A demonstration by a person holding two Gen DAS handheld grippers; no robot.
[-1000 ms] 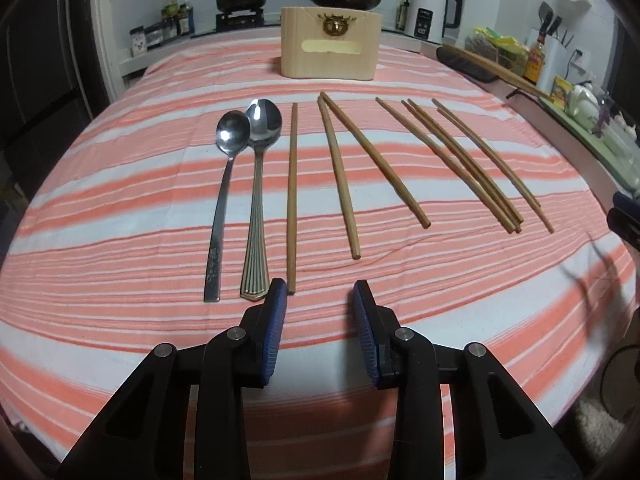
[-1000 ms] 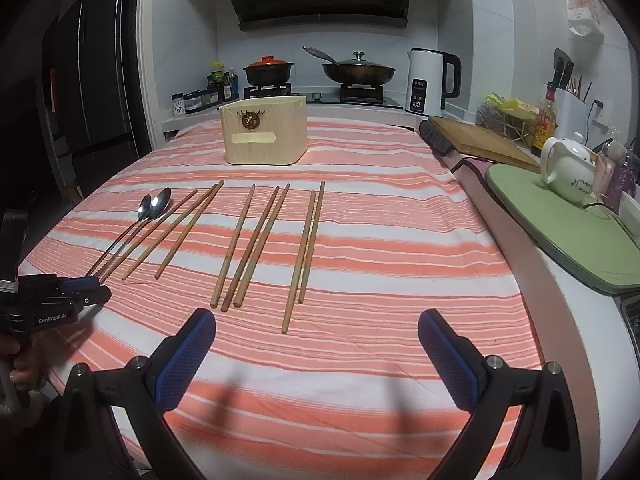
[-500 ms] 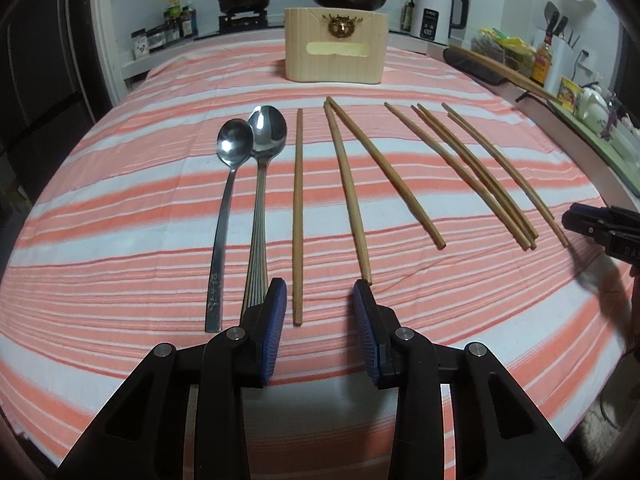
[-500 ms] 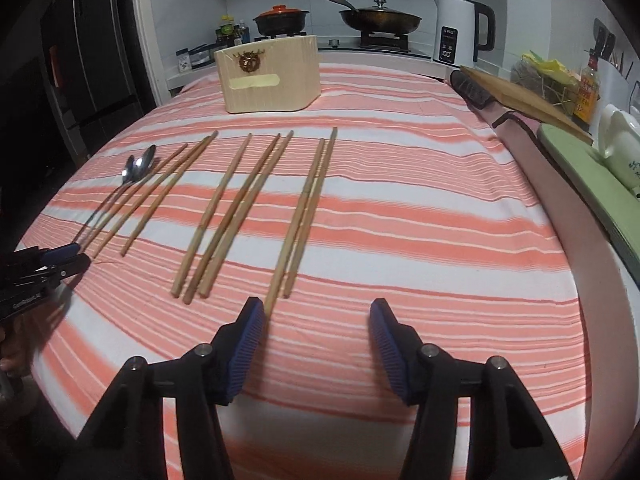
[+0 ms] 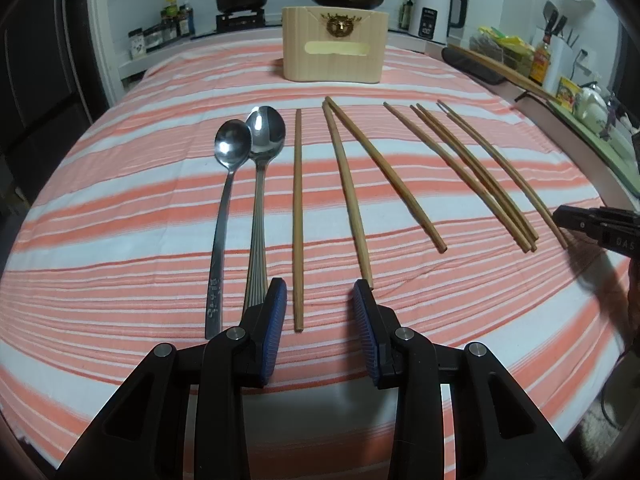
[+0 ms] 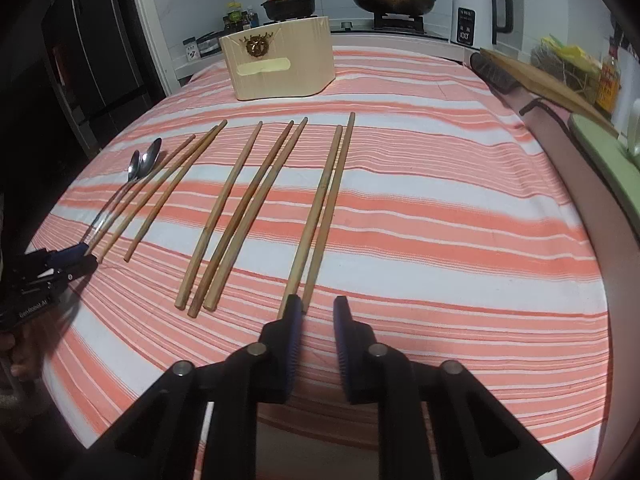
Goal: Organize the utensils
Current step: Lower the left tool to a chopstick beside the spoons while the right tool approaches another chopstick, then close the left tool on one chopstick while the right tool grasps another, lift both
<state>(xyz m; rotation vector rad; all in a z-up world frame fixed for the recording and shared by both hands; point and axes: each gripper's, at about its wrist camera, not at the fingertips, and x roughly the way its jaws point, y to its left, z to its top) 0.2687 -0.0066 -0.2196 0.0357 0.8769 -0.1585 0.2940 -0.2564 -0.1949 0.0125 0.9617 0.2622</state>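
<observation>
Two steel spoons (image 5: 240, 184) and several wooden chopsticks (image 5: 348, 192) lie in a row on the striped cloth, with a wooden utensil box (image 5: 335, 50) behind them. My left gripper (image 5: 320, 292) is open, its fingers on either side of the near end of one chopstick (image 5: 297, 216), next to the spoon handles. My right gripper (image 6: 318, 306) is open with a narrow gap, at the near ends of the rightmost chopstick pair (image 6: 324, 208). Its left finger (image 6: 292, 320) touches or covers those ends. It holds nothing.
The striped table (image 6: 440, 208) ends at a pink ledge on the right. Beyond lie a cutting board (image 6: 536, 80), a kettle (image 6: 476, 12), pans on a stove (image 6: 392, 0) and bottles. The box also shows in the right wrist view (image 6: 280, 64).
My right gripper has moved forward and down to the rightmost chopstick pair and narrowed its jaws a lot. My left gripper has crept forward to the chopstick end, jaws unchanged.
</observation>
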